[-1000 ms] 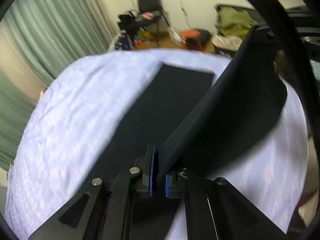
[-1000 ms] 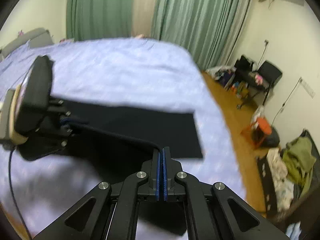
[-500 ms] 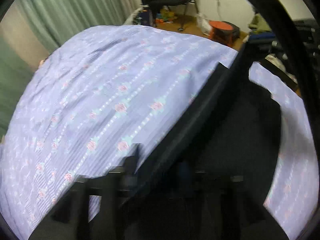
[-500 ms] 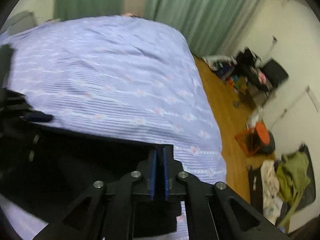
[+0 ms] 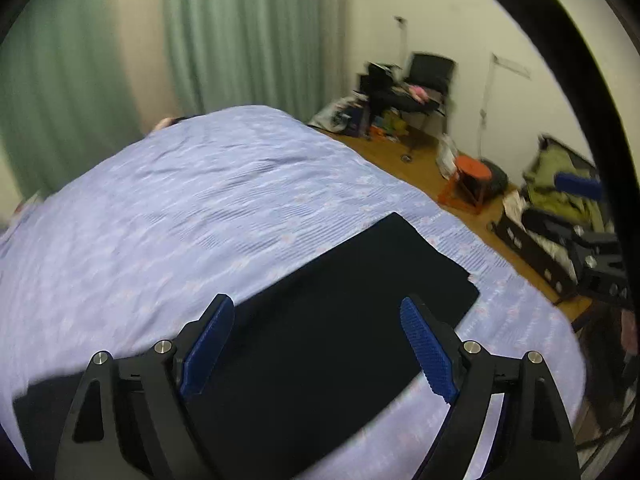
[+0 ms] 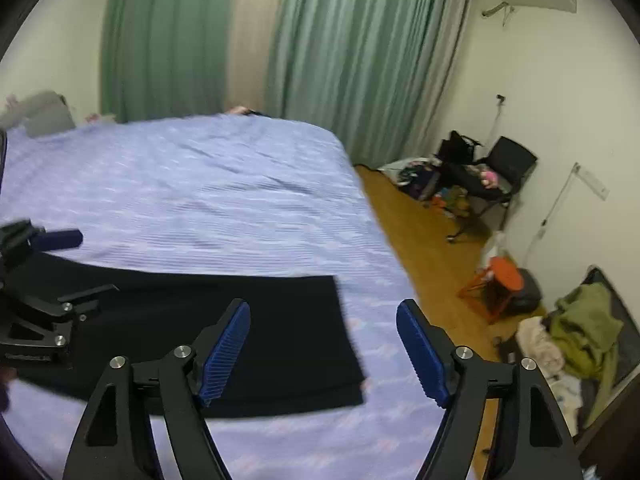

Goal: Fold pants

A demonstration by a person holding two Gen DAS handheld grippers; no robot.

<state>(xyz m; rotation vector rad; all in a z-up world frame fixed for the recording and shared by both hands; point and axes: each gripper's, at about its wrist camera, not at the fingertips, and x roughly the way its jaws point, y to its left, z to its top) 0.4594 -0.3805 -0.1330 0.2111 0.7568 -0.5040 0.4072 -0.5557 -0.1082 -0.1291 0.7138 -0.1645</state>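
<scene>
The black pants (image 5: 340, 304) lie flat and folded on the lilac bedspread (image 5: 180, 208), near the bed's right edge. My left gripper (image 5: 316, 340) is open and empty, held above the pants. In the right wrist view the pants (image 6: 256, 332) lie as a long black strip, and my right gripper (image 6: 324, 344) is open and empty above their right end. The left gripper (image 6: 44, 288) shows at that view's left edge, over the pants. The right gripper (image 5: 580, 220) shows at the right edge of the left wrist view.
The bed's edge drops to a wooden floor (image 6: 424, 240) on the right. There stand an orange stool (image 6: 500, 284), a black chair with clutter (image 6: 480, 176) and a pile of clothes (image 6: 576, 328). Green curtains (image 6: 320, 52) hang behind the bed.
Both grippers held the pants' edge lifted, carried it over and laid it down. Both have now opened and let go, and the pants lie flat.
</scene>
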